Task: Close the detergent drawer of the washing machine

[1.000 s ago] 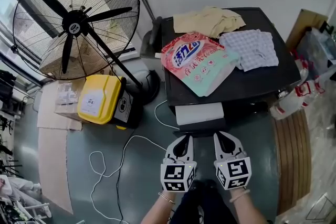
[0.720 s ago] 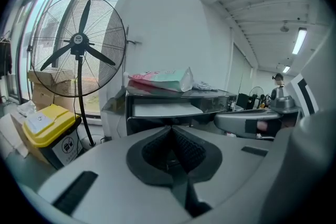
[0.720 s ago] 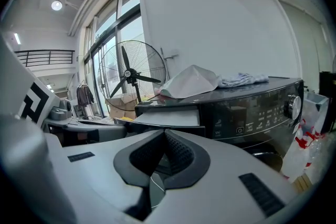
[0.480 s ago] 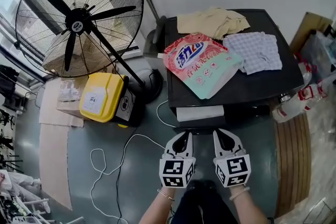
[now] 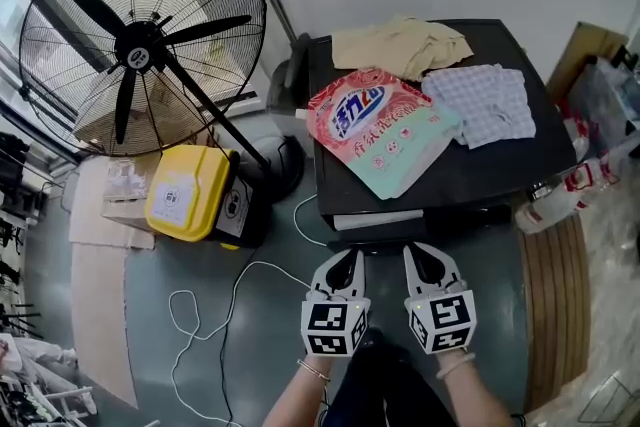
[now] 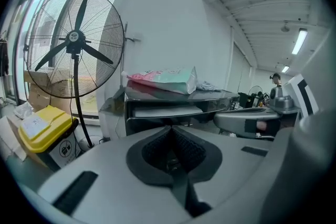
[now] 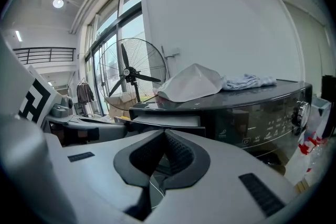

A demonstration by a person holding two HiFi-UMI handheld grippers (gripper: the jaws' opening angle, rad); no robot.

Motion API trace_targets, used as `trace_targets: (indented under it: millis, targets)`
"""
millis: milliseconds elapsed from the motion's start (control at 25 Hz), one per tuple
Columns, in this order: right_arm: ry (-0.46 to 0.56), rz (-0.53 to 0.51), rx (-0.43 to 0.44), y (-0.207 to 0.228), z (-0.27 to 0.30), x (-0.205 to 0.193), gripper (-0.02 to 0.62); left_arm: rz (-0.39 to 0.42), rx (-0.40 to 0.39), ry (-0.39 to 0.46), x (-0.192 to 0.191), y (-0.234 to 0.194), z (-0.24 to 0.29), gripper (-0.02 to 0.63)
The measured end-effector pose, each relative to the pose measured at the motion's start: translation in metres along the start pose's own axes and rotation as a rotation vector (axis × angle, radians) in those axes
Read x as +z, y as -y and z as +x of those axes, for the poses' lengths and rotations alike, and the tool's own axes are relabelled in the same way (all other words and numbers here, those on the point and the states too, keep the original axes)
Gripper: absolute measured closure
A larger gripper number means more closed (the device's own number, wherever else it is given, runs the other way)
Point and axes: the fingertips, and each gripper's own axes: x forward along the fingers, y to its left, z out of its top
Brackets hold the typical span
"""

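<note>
Just ahead of the left claw (image 5: pixel 347 260) and right claw (image 5: pixel 415 255), a white plastic detergent drawer (image 5: pixel 378 218) juts slightly from the dark grey washing machine (image 5: pixel 480 170).
Both claws are pressed together, empty.

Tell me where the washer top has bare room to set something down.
Bare: the washer top at its front right corner, between the detergent bag, the checked cloth and the front edge. A smaller patch lies behind that cloth. Crowded: back left, under the beige cloth.
</note>
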Motion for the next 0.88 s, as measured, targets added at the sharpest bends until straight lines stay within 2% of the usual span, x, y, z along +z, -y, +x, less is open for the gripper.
trace_targets:
  millis: [360,600,880]
  targets:
    - [0.022,0.017,-0.04,0.0,0.002,0.002,0.571,0.014,-0.03,0.019,0.003,-0.002,0.001,0.591]
    - [0.003,0.01,-0.047,0.007,0.019,0.009,0.569,-0.022,-0.018,0.003,0.009,-0.012,0.018,0.591]
    - [0.012,0.014,-0.06,0.009,0.027,0.013,0.57,-0.021,-0.035,0.008,0.013,-0.016,0.024,0.591]
